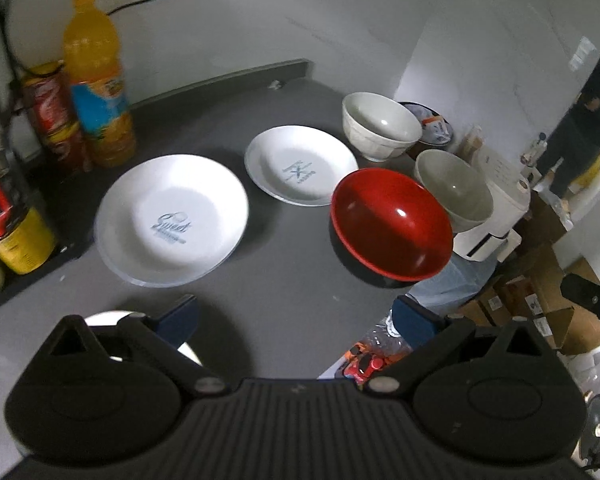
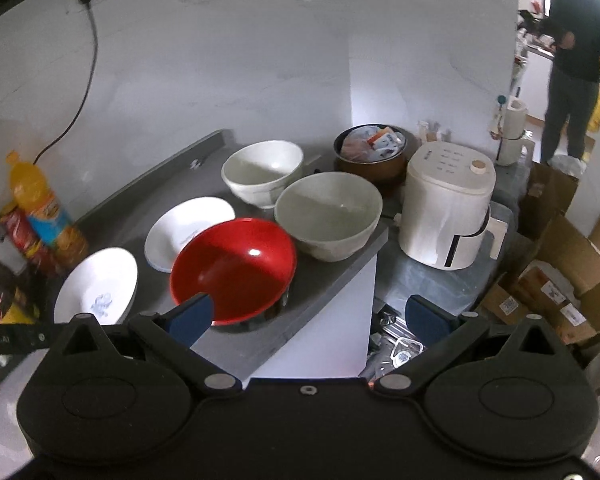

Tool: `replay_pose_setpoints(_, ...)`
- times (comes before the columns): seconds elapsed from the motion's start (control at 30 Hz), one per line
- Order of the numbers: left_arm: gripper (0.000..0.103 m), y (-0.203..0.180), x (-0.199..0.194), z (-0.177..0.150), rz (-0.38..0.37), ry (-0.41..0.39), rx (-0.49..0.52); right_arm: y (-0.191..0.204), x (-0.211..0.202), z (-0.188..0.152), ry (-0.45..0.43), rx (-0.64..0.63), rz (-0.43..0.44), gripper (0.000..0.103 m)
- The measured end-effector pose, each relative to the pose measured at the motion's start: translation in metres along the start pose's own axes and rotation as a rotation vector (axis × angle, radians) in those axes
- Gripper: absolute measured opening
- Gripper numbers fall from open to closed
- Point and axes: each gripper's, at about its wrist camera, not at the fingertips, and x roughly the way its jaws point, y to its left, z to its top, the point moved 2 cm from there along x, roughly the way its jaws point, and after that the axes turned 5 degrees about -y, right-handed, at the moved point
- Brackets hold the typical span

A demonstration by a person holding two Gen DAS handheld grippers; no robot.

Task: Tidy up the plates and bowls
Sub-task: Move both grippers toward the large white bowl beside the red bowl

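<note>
Both grippers, left and right, are matte black, ribbed, with blue fingertip pads and silver pivot screws.

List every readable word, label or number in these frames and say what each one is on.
"Sweet": printed inside the nearer white plate; the smaller line under it is blurred.
Farther white plate: grey print, unreadable.
Orange drink bottle and red snack can: labels blurred.
Black bar at the left edge of the right wrist view: partial mirrored lettering, not legible.

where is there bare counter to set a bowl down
Bare counter lies in front, between the Sweet plate and the red bowl. The right end is crowded: two pale bowls sit close together.
</note>
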Motion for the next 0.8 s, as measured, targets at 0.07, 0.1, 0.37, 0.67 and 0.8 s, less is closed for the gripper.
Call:
replay_pose_setpoints(0.07,0.102,-0.002,0.01,0.007,-0.01,0.006,0.026,-0.003,0.006,0.003,0.004,0.018,-0.034,0.103)
replay_pose_setpoints(0.1,0.102,-0.003,0.014,0.01,-0.011,0.008,0.035,-0.005,0.009,0.003,0.005,0.029,-0.049,0.103)
replay_pose_setpoints(0.37,0.101,-0.019,0.049,0.039,-0.05,0.026,0.062,-0.017,0.03,0.013,0.016,0.05,-0.098,0.103)
replay_pose_setpoints(0.67,0.1,-0.048,0.083,0.066,-0.081,0.032,0.072,-0.034,0.063,0.027,0.044,0.081,-0.053,0.103)
replay_pose_setpoints(0.8,0.099,-0.061,0.099,0.079,-0.081,0.019,0.059,-0.045,0.081,0.036,0.042,0.105,-0.024,0.103)
